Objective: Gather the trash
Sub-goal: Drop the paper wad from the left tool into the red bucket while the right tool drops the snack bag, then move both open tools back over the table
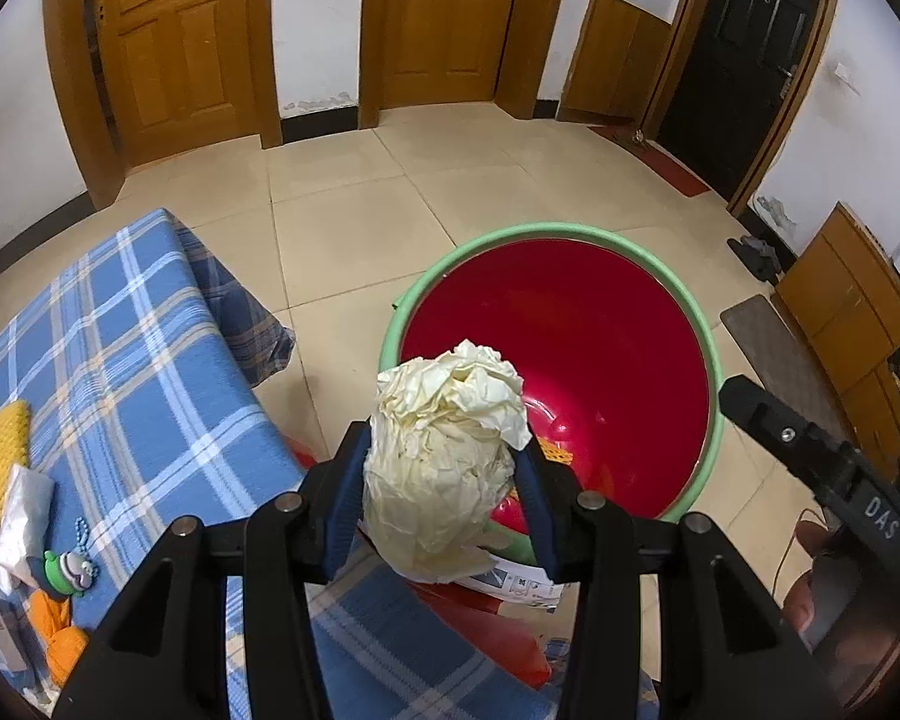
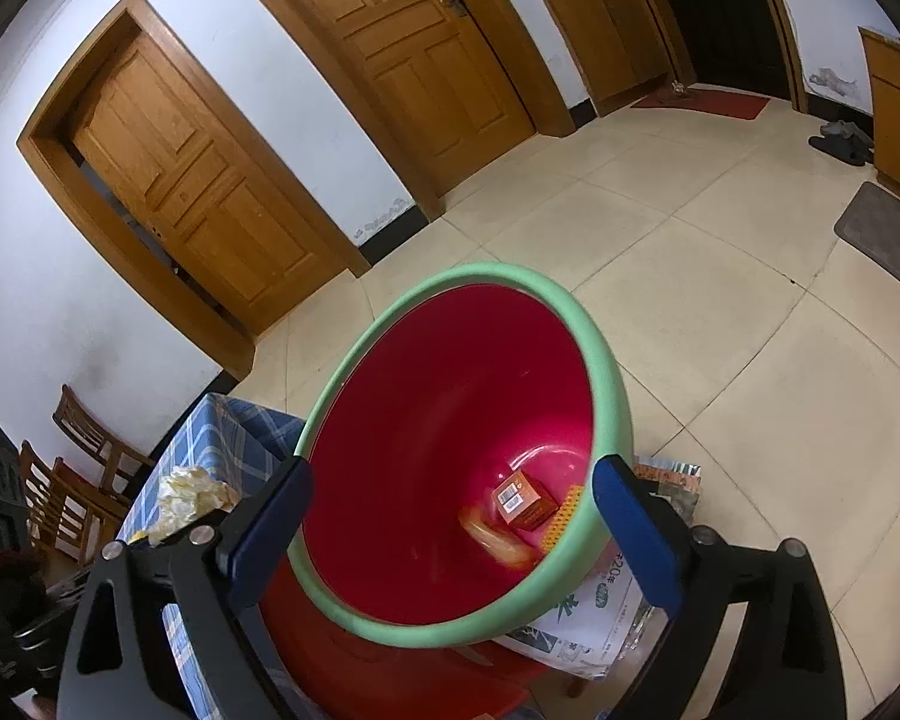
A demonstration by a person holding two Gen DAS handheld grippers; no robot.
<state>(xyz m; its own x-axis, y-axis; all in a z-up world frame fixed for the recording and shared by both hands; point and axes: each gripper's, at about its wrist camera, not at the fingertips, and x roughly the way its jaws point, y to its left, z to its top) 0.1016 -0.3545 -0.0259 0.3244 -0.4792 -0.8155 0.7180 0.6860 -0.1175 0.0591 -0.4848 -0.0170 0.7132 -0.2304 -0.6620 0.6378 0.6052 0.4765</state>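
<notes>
Over the near rim of the red bucket (image 1: 570,360), left gripper (image 1: 444,480) pinching the crumpled paper ball (image 1: 444,456), right gripper (image 2: 450,534) spread empty astride the rim: carry farther over the opening, then release.

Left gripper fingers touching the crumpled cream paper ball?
Touching. Left wrist view: both blue-padded fingers of the left gripper press the crumpled cream paper ball, no gap.

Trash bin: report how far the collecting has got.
Done: an orange box, a yellow mesh piece and a wrapper lie inside the red bin. In hand: the left gripper holds a crumpled paper ball near the rim. Left: tissues on the checked tablecloth. Right gripper open.
</notes>
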